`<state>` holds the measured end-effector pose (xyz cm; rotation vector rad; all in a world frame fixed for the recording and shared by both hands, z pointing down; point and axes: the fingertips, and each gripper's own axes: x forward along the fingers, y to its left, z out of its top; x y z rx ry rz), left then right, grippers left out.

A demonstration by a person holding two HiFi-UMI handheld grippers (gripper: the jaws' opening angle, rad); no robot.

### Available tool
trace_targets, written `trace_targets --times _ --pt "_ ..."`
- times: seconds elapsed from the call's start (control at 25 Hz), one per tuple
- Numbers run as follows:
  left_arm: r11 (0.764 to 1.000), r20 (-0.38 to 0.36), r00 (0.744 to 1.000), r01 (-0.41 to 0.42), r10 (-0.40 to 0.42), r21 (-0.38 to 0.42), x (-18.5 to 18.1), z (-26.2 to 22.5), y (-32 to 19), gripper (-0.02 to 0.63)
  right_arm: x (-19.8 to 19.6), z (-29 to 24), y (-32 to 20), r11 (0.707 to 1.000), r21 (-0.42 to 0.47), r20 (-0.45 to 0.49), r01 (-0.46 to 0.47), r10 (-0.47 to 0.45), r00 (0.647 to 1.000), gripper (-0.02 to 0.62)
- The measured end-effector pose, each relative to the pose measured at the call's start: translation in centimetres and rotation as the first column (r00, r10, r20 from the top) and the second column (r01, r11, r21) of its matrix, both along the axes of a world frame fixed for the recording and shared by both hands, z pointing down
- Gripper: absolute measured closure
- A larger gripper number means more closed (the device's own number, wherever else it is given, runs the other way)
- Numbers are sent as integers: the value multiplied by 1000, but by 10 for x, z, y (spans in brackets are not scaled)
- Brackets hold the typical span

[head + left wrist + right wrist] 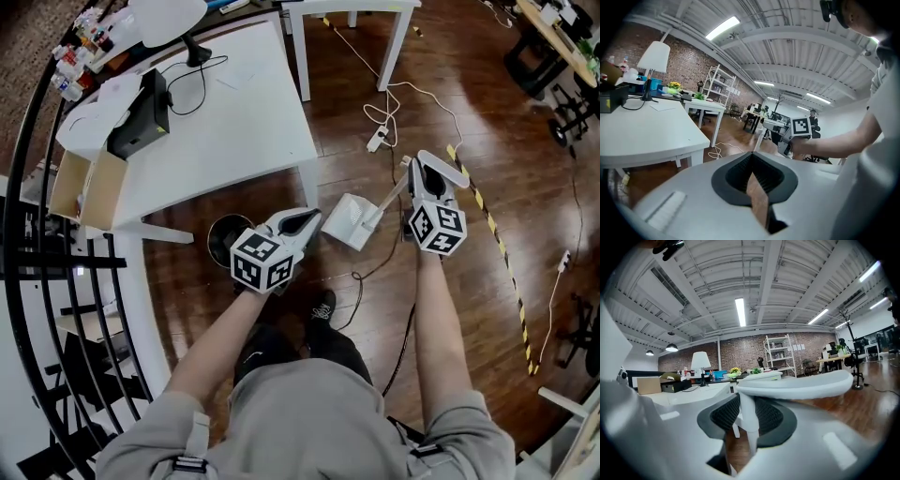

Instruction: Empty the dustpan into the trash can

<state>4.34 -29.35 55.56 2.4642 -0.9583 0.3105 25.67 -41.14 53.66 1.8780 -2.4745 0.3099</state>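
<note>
Head view, left to right:

1. Upper left: the white bench (239, 122) carries an open cardboard box (80, 186) at its left edge, a black device (141, 114) and a lamp (169, 21).
2. Lower centre-left, at the near edge of the bench: the black round trash can (223, 239) stands on the wooden floor (487, 84). My left gripper (305, 221) partly covers its right side.
3. Left gripper: the jaws are clenched with nothing between them. In the left gripper view the pads (761, 178) meet at the tip, and only floor shows through the slit behind them. The jaws point to the upper right, toward the dustpan.
4. Centre: the white dustpan (349, 220) sits just right of the left gripper, between my two grippers and apart from the trash can. Its mouth faces the lower left. I cannot tell whether it touches the floor.
5. The dustpan handle (389, 199) runs up and to the right into my right gripper (427, 172).
6. Right gripper: the jaws are grasping the handle. In the right gripper view the white rod stands upright between the dark pads.
7. Right: a white cable and a power strip (378, 139) lie on the floor. Yellow-and-black tape (487, 217) runs diagonally past the right gripper.
</note>
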Motion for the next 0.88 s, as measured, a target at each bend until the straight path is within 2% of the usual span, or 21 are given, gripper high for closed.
trace_targets --times 0.28,0.4,0.68,0.8,0.88 --pt "999 -10 1000 -26 26 -26 13 12 -2 601 16 35 31 999 -47 3 -22 22 1000 500" --pt "998 -19 999 -51 50 -33 23 13 1 601 28 44 49 995 -77 5 -65 65 998 500" --pt "995 -35 995 -92 91 -37 43 4 8 601 67 64 82 963 -180 -31 -199 197 980 512" --pt "994 -35 994 -101 100 -32 51 0 10 601 77 70 90 955 -211 -23 -208 208 978 511" --pt "994 -31 994 -102 101 -30 55 -3 11 601 83 71 92 952 -226 -9 -207 211 978 486"
